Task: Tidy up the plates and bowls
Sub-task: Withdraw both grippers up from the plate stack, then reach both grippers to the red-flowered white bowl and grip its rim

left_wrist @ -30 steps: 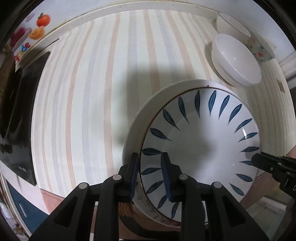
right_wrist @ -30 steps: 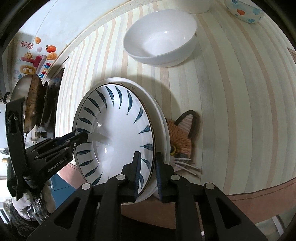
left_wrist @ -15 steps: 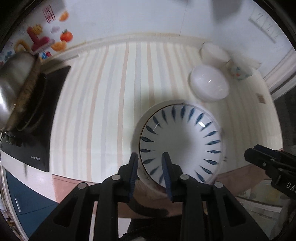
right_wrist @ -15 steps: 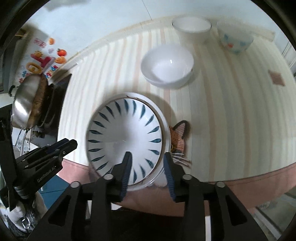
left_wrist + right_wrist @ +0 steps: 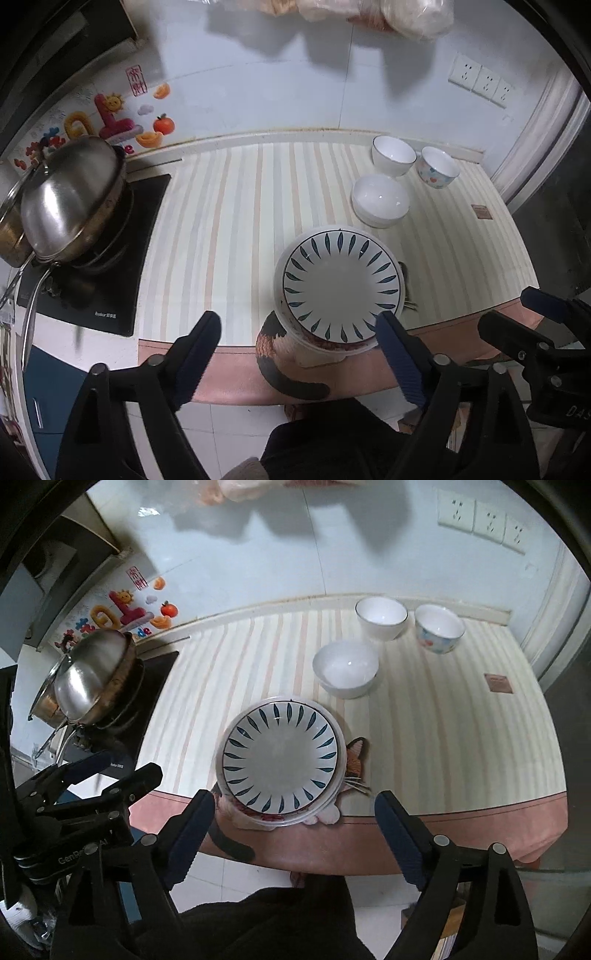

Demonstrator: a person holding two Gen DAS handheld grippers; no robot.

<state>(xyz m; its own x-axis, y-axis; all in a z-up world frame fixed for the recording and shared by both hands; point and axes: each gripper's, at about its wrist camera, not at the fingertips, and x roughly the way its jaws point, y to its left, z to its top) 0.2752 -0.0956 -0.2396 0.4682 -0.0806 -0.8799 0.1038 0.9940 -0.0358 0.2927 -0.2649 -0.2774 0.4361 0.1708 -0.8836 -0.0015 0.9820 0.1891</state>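
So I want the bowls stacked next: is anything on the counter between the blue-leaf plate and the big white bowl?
Nothing visible. Bare striped counter lies between the blue-leaf plate and the big white bowl. The two small bowls stand behind it, and the cat-shaped mat lies right of the plate.

Glossy ceramic plate [image 5: 341,284]; shiny metal pan lid [image 5: 70,199].

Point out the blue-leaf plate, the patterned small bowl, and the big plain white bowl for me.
blue-leaf plate [image 5: 280,755], right wrist view, on its bare centre.
patterned small bowl [image 5: 437,644], right wrist view, on its decorated outer wall.
big plain white bowl [image 5: 380,199], left wrist view, on its inner surface.
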